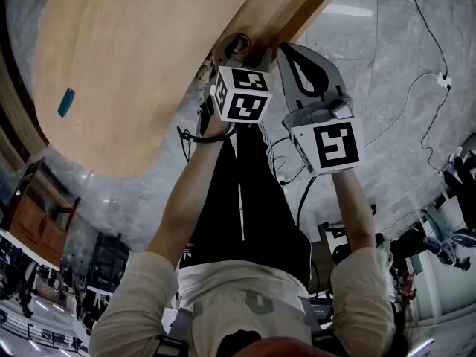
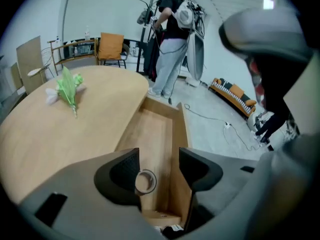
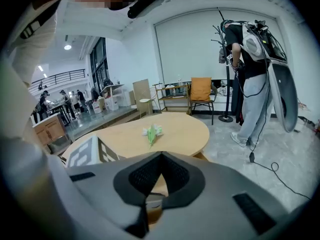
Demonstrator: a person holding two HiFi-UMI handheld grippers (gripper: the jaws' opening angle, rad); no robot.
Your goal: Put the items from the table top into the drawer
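Note:
The round wooden table (image 2: 60, 134) has its drawer (image 2: 176, 129) pulled open at the rim. A roll of tape (image 2: 145, 182) lies on the drawer floor. My left gripper (image 2: 159, 156) hangs open above the drawer, the roll showing between its jaws next to the left pad, not gripped. A green and white paper-like item (image 2: 67, 86) lies on the far table top. A small blue item (image 1: 66, 102) lies on the table near its other edge. My right gripper (image 3: 159, 156) hovers beside the left one, its fingertips meeting, nothing seen between them.
A person (image 2: 170, 44) stands by a coat rack beyond the table. An orange chair (image 2: 111, 46) and a shelf stand at the back wall. Cables (image 2: 215, 121) run over the grey floor to the right of the drawer.

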